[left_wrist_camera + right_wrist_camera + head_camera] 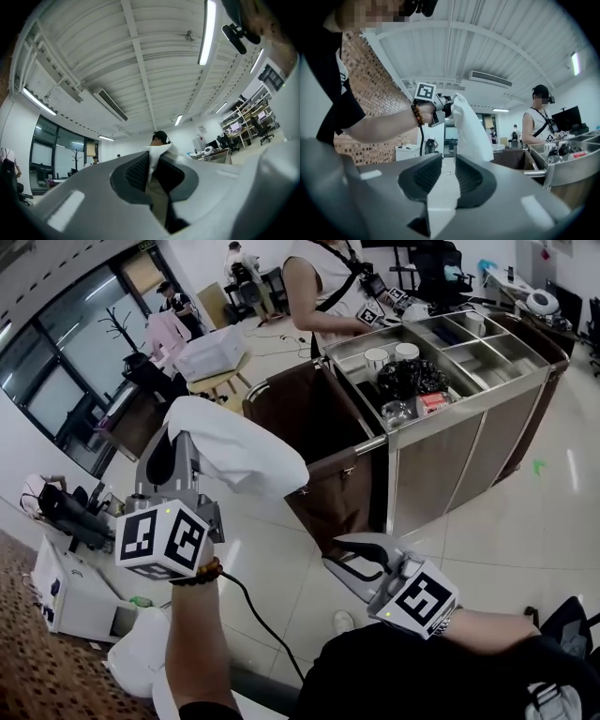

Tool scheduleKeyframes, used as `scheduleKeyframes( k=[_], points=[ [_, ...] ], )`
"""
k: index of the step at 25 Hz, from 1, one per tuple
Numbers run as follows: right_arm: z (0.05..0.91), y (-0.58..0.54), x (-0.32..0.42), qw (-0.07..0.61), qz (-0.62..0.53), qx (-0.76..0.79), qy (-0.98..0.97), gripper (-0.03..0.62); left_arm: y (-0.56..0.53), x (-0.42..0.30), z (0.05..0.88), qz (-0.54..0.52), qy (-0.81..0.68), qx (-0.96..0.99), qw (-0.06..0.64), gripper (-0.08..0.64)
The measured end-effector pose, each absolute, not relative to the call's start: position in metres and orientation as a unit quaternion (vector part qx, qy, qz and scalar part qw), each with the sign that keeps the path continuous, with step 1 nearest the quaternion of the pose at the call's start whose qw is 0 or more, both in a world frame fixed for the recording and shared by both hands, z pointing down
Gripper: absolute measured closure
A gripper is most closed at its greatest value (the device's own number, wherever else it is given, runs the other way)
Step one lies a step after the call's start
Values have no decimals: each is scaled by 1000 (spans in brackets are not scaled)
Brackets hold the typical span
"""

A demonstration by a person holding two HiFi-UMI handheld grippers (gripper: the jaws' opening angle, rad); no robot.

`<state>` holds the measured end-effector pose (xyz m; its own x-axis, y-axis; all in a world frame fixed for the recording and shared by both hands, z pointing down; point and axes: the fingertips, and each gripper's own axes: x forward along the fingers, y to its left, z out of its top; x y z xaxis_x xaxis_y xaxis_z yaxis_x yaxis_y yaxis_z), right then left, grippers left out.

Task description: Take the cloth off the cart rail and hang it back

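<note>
The left claw is clamping shut on a pinch of the white cloth and holding it up in the air, well clear of the cart rail. The left gripper view is showing only a thin fold of fabric squeezed between the pads. The rest of the cloth is drooping to one side in a loose bunch. The right claw is sitting lower and nearer the body. Its jaws are standing a little apart with nothing between them, and in its own view the cloth is hanging beyond them, untouched.

The main risk is probably the small grip: a quick swing toward the rail could be pulling the fold out, dropping the cloth onto the tiled floor. Because the cloth is hanging bunched, it may be landing on the rail in a lump and sliding off one side unless the right claw is spreading a free edge first. The brown bag hanging below the rail could also be catching the cloth. Overshooting would likely be dragging fabric into the cart's top tray, among the items there.
</note>
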<state>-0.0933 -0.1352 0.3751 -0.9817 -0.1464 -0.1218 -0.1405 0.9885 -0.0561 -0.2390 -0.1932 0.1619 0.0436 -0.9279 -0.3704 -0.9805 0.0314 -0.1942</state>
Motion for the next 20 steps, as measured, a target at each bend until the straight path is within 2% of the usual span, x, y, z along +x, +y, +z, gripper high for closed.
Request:
scheduleKeyframes(
  k=[2, 5, 20],
  points=[
    [370, -139, -106, 66, -21, -83, 994, 555, -207, -258, 157, 70, 683, -701, 195, 543],
    [368, -146, -126, 64, -18, -98, 993, 592, -228, -284, 152, 76, 675, -712, 181, 543],
    [354, -192, -204, 38, -37, -192, 980, 592, -341, -372, 145, 90, 620, -769, 128, 543]
  ],
)
